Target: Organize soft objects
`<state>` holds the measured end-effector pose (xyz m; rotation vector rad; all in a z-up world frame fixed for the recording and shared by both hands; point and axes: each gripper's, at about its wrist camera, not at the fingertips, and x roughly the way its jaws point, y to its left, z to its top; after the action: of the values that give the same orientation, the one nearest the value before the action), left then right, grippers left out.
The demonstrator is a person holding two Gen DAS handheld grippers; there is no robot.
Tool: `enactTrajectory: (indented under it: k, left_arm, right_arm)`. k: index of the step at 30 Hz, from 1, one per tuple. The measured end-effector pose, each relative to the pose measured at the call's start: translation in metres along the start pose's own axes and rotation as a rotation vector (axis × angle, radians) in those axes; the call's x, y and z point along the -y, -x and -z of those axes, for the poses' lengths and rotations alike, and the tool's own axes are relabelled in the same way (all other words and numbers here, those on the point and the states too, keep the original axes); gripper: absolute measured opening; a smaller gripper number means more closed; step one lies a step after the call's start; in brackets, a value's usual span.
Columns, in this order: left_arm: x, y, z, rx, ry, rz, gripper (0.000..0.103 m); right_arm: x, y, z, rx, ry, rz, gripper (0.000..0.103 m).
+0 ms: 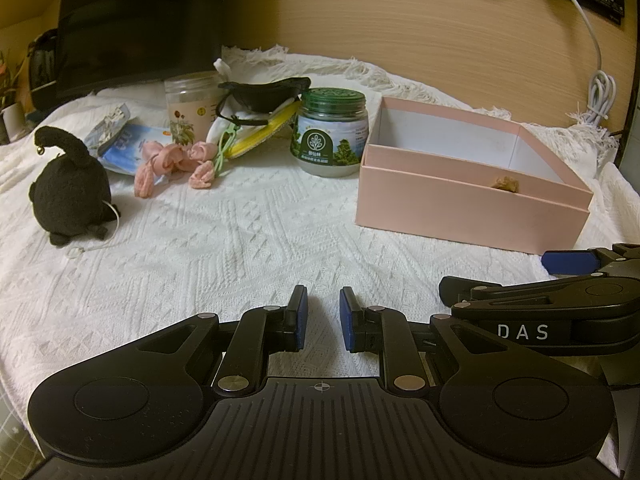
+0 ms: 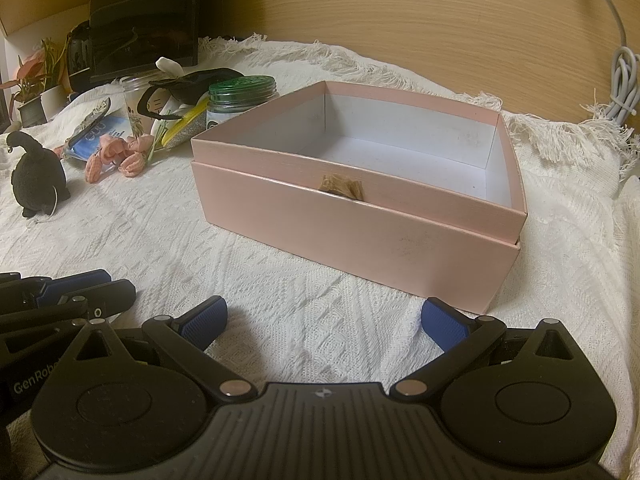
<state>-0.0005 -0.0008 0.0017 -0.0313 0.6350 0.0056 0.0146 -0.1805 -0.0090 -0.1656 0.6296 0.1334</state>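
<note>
— Where's the soft stuff relative to the two grippers?

— Well ahead of both. The left gripper (image 1: 323, 317) hangs low over the white knitted cloth (image 1: 224, 248) on the bench, its jaws a narrow gap apart with nothing between them. The black plush toy (image 1: 70, 190) stands far off to its left, tail curled up, and the pink fabric flowers (image 1: 172, 164) lie just beyond it, near a blue-and-white packet (image 1: 128, 146).

— And the other one?

— The right gripper (image 2: 325, 326) has its jaws spread wide, empty too, pointing at the near wall of the pink box (image 2: 360, 232). The box is open-topped, white inside, and sits just ahead of the jaws (a small tan lump (image 2: 342, 187) shows over its near rim, though I can't tell what it is). From that side the plush (image 2: 38, 178) and the flowers (image 2: 116, 158) are far off to the left.

— Anything readable?

— The right gripper's body says "DAS" in white where it shows in the left view, and "GenRob…" runs off the edge on the left gripper's side. The green-lidded jar (image 1: 334, 132) beside the box carries a green label with a plant emblem and Chinese characters too small to make out. The clear jar (image 1: 192, 110) has a flower print. A black eye mask (image 1: 266, 94) is draped over the pile between the jars.
</note>
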Motion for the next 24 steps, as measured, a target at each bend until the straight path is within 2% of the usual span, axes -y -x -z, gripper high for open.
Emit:
enactTrajectory:
  k: [11,14,19,24]
  left_arm:
    - [-0.001,0.0,-0.001,-0.009,-0.007,0.006,0.021]
    - [-0.003,0.0,-0.006,-0.044,-0.015,0.018,0.021]
    - [-0.018,-0.009,-0.024,-0.16,0.0,0.096,0.021]
    - [-0.034,-0.014,-0.031,-0.213,-0.046,0.202,0.021]
  right_arm:
    - [0.0,0.0,0.005,0.001,-0.004,-0.004,0.103]
    - [0.001,-0.001,0.002,-0.043,0.002,-0.015,0.103]
    - [0.0,-0.008,-0.015,-0.182,0.019,-0.022,0.103]
    - [-0.005,-0.01,-0.016,-0.189,-0.001,0.01,0.103]
